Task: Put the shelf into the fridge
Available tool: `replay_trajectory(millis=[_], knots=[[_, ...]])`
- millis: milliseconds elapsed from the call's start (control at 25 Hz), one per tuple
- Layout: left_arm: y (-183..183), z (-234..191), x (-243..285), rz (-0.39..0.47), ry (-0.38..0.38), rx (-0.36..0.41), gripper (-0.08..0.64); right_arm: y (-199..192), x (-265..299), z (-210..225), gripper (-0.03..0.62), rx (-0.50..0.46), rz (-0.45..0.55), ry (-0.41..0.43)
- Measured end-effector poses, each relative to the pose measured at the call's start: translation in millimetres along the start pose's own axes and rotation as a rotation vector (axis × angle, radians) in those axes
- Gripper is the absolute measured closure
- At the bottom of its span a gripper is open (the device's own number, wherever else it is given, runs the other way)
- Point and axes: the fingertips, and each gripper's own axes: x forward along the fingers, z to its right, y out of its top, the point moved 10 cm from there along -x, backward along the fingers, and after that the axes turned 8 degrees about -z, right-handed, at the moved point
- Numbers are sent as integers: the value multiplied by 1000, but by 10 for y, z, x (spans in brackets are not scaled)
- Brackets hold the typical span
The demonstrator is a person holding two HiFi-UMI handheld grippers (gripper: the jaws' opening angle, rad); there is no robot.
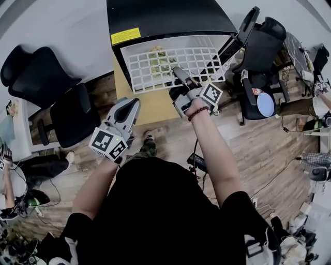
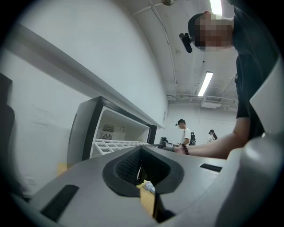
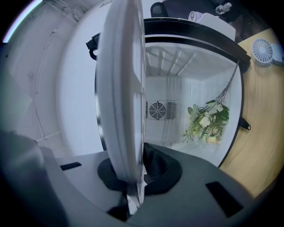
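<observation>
The black mini fridge (image 1: 165, 15) stands open on a low wooden board (image 1: 150, 106). A white grid shelf (image 1: 170, 64) lies level, sticking out of the fridge mouth toward me. My right gripper (image 1: 179, 74) is shut on the shelf's near edge. In the right gripper view the shelf (image 3: 124, 88) shows edge-on between the jaws of the right gripper (image 3: 133, 188), with the fridge interior (image 3: 168, 88) and a flower bunch (image 3: 206, 122) behind it. My left gripper (image 1: 132, 105) hangs lower left, shut and empty, apart from the shelf. The left gripper view shows the fridge (image 2: 88, 128) and the shelf (image 2: 117, 144) beyond the left gripper (image 2: 143, 177).
A black office chair (image 1: 51, 88) stands left of the fridge, and another chair (image 1: 258, 46) with a small white fan (image 1: 265, 103) stands right. The fridge door (image 1: 248, 20) is swung open to the right. Cables lie on the wood floor. People stand far back (image 2: 183, 133).
</observation>
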Motion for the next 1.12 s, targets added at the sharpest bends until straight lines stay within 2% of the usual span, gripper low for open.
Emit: replay_trajectory(millis=[1120], knots=[[5,-127,36,1,7,1,540,262,321,16,557,6,14,-8]])
